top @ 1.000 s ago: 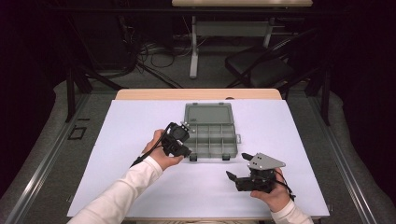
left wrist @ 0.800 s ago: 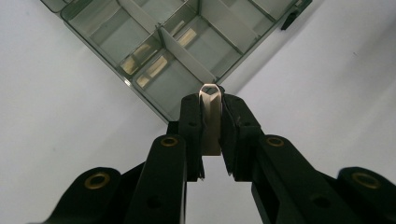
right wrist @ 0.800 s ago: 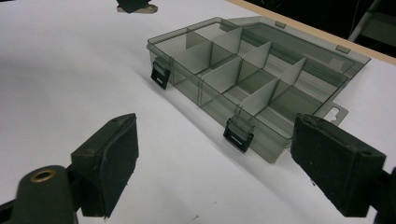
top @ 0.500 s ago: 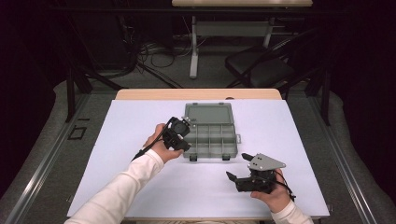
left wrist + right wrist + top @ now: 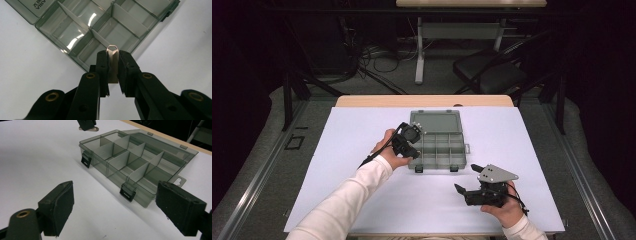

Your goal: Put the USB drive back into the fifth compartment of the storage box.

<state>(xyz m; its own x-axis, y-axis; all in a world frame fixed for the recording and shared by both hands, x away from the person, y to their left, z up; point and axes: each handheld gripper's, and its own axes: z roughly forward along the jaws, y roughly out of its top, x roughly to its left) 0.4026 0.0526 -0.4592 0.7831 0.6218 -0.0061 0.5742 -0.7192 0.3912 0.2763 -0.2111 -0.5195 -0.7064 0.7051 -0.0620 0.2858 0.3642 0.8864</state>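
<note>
A smoky clear organiser box [image 5: 447, 150] lies open in the middle of the white table, its lid [image 5: 436, 121] folded back and its compartments divided by partitions. My left gripper [image 5: 411, 142] hovers over the box's left side. In the left gripper view it [image 5: 113, 56] is shut on a small flat silver metal piece [image 5: 113, 71] with a looped tip, held above the box's compartments [image 5: 75, 32]. My right gripper [image 5: 465, 177] rests near the front right of the table, apart from the box. Its jaws [image 5: 122, 202] stand wide open with nothing between them, facing the box [image 5: 132, 162] and its two black latches.
A white sheet [image 5: 362, 200] covers the table, with bare room left and right of the box. The wooden table edge [image 5: 377, 101] shows at the back. Beyond it stand a dark chair [image 5: 492, 75] and a desk leg [image 5: 418, 55] on the floor.
My left gripper has moved slightly forward and right, farther over the box's left side, still holding the metal piece. The right gripper has stayed where it was.
</note>
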